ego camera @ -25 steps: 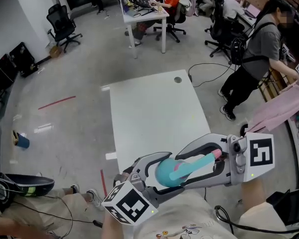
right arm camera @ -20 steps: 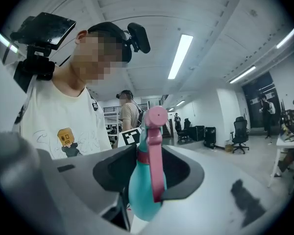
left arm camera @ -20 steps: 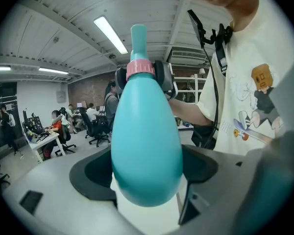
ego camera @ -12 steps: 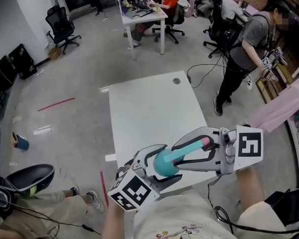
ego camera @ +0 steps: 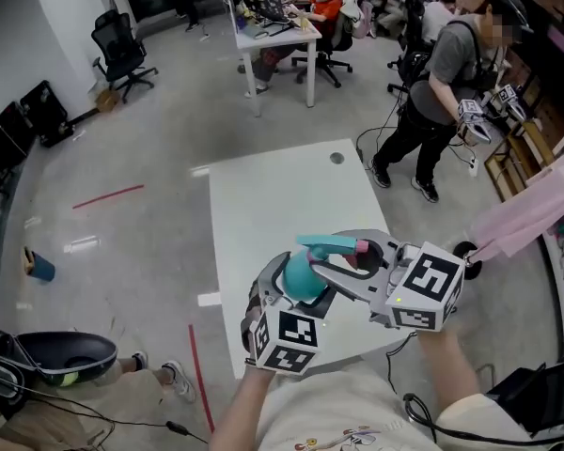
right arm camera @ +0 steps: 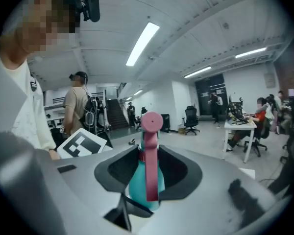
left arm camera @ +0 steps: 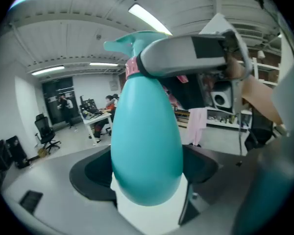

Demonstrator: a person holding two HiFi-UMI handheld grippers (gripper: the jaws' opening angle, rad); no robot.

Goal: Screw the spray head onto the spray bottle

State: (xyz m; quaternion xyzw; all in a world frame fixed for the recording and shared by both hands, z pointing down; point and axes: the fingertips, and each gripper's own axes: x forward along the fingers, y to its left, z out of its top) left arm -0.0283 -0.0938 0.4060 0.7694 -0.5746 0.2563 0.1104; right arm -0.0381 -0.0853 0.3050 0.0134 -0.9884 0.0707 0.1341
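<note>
A teal spray bottle (ego camera: 299, 280) is held above the near edge of the white table (ego camera: 282, 195). My left gripper (ego camera: 296, 287) is shut on its round body, which fills the left gripper view (left arm camera: 146, 146) between the dark jaws (left arm camera: 147, 173). The teal spray head (ego camera: 331, 245) with its pink trigger sits on the bottle's neck. My right gripper (ego camera: 336, 259) comes in from the right and is shut on that head. Its jaws have just been closing, with the head between them. In the right gripper view the pink trigger (right arm camera: 151, 151) hangs between the jaws (right arm camera: 149, 173).
A person (ego camera: 442, 83) stands right of the table's far end. Beyond it is a desk (ego camera: 273, 26) with seated people. Office chairs (ego camera: 117, 50) stand at the far left. A pink cloth (ego camera: 536, 209) hangs at the right. A blue cup (ego camera: 42, 266) sits on the floor.
Both grippers have sunk and drawn closer together. The bottle has swung from lying sideways to more upright. The person at the right has walked further off.
</note>
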